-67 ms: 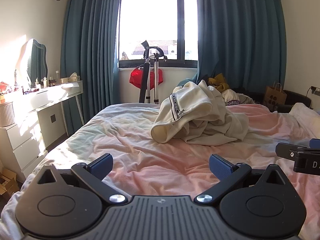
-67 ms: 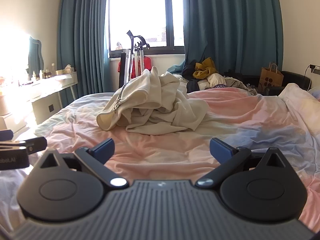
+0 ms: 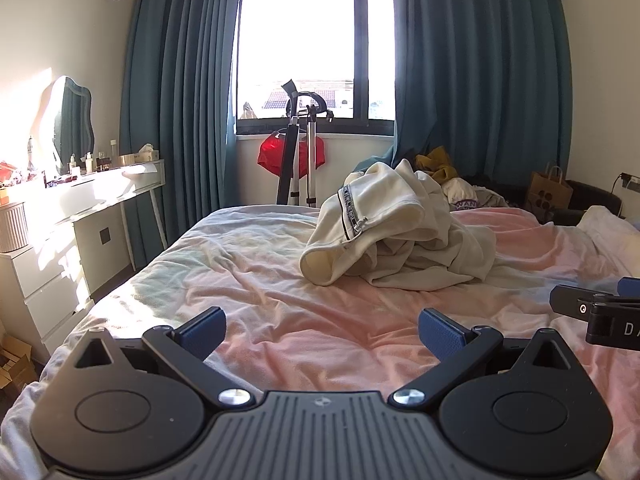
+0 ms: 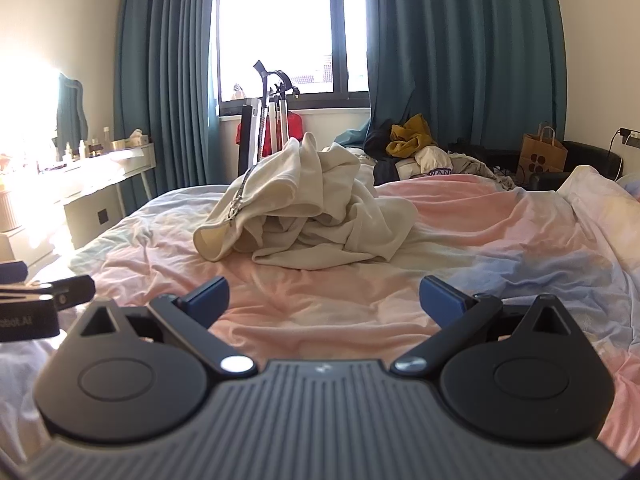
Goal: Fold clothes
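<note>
Almost nothing has moved since the frame a moment earlier — both grippers hang at the near end of the bed much as they did, and the cream garment lies in the same heap. That garment sits crumpled near the middle of the bed, well apart from both tools. The left gripper and the right gripper each have their jaws spread wide with nothing between them. By my judgement the folding has not begun — the garment must first be reached, grasped and spread flat before any fold.
</note>
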A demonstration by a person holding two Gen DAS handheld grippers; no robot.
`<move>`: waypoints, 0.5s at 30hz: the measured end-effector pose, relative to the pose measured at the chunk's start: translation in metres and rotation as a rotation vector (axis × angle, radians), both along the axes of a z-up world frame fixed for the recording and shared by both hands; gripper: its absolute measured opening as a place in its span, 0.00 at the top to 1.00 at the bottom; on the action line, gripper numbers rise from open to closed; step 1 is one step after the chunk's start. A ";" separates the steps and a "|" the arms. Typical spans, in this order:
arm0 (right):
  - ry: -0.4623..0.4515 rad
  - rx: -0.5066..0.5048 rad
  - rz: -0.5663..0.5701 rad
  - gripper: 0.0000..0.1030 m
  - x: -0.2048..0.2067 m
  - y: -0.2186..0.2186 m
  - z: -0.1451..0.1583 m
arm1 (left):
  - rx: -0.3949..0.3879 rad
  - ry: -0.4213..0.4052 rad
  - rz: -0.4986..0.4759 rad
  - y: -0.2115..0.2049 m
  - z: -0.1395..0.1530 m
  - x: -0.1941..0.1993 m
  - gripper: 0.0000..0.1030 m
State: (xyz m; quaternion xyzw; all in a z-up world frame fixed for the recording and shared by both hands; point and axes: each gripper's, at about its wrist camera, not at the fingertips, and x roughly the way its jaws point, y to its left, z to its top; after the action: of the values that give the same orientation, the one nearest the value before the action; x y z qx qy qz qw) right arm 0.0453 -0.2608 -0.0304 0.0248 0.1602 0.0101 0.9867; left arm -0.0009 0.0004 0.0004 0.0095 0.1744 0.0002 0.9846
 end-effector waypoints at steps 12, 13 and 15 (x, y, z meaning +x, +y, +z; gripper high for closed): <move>-0.001 -0.002 -0.007 0.00 0.001 0.005 0.000 | 0.000 -0.004 -0.015 -0.003 -0.001 -0.002 0.00; 0.001 0.003 -0.002 0.00 0.001 0.002 -0.002 | 0.003 -0.003 -0.016 -0.004 -0.001 -0.001 0.00; 0.000 0.003 0.000 0.00 0.001 0.002 -0.002 | 0.010 -0.007 -0.018 -0.005 -0.002 -0.002 0.00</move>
State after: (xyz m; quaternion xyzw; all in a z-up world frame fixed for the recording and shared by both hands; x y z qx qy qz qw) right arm 0.0464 -0.2586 -0.0320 0.0263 0.1602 0.0105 0.9867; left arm -0.0026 -0.0043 -0.0015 0.0159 0.1708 -0.0079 0.9851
